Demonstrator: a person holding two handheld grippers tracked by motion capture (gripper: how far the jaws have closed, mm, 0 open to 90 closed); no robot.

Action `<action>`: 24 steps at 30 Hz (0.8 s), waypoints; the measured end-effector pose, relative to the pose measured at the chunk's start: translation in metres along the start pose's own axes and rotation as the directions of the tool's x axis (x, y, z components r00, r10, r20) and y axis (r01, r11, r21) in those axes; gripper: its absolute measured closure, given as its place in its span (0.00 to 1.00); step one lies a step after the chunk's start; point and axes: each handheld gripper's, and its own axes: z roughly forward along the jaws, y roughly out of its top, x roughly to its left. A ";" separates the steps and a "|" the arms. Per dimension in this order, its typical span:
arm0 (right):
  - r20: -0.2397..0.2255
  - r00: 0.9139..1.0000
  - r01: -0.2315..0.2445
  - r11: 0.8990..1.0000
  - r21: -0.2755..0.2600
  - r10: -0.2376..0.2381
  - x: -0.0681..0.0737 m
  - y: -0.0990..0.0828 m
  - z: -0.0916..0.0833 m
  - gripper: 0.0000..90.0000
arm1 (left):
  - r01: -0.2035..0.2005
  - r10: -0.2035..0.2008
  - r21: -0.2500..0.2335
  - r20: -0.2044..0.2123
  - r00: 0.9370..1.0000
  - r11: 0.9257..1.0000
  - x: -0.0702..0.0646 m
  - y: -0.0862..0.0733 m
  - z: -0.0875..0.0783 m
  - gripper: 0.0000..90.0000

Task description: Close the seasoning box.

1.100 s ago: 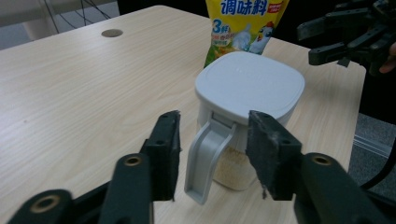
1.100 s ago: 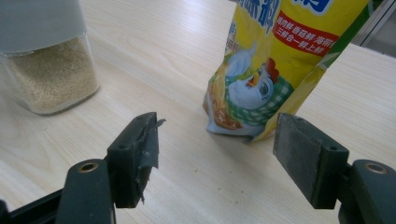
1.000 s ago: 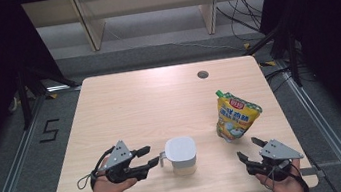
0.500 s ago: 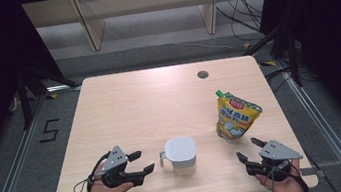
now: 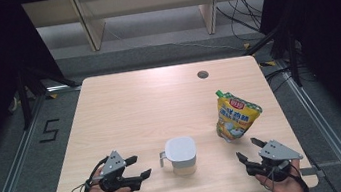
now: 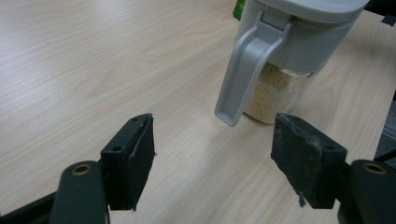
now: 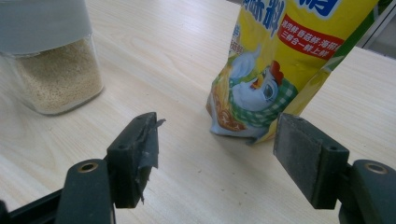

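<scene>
Wooden worktop [image 5: 135, 111]. My left hand-held gripper [image 5: 138, 166] at 7 o'clock, jaws just been opening, nothing between them; lidded jar [image 5: 181, 154] at 6, its handle [image 6: 240, 74] just ahead. Right hand-held gripper [image 5: 248, 149] at 5, spread, empty, facing yellow pouch [image 5: 234, 117].

The left gripper [image 5: 137, 167] has drawn back from the container's handle [image 5: 162, 158]; its jaws have just been opening.

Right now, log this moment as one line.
left gripper: open, jaws just opening, empty | container: handle faces it | right gripper: open, empty | pouch: upright
</scene>
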 end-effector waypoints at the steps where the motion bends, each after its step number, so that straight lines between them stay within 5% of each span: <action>1: -0.002 1.000 -0.002 1.000 0.000 0.002 0.000 0.000 0.000 0.35 | -0.010 0.010 0.009 -0.002 1.000 1.000 0.001 -0.002 -0.001 0.33; 12: -0.012 0.999 -0.033 0.999 0.019 0.033 0.003 -0.002 -0.001 0.34 | -0.014 0.016 0.061 -0.034 0.999 0.998 -0.006 -0.016 -0.002 0.30; 17: -0.087 0.994 -0.061 0.996 0.060 0.067 0.005 -0.005 -0.001 0.25 | -0.037 0.039 0.076 -0.028 0.999 0.996 -0.006 -0.022 -0.005 0.27; 20: -0.103 0.990 -0.087 0.994 0.064 0.093 0.008 -0.007 -0.002 0.23 | -0.043 0.046 0.082 -0.028 0.999 0.996 -0.006 -0.024 -0.005 0.26; 21: -0.101 0.991 -0.082 0.995 0.055 0.087 0.009 -0.007 -0.002 0.22 | -0.001 0.004 0.082 -0.030 1.000 0.997 -0.010 -0.025 -0.006 0.26; 24: -0.120 0.986 -0.107 0.989 0.103 0.119 0.013 -0.009 -0.005 0.20 | -0.026 0.029 0.086 -0.033 0.999 0.996 -0.014 -0.027 -0.005 0.26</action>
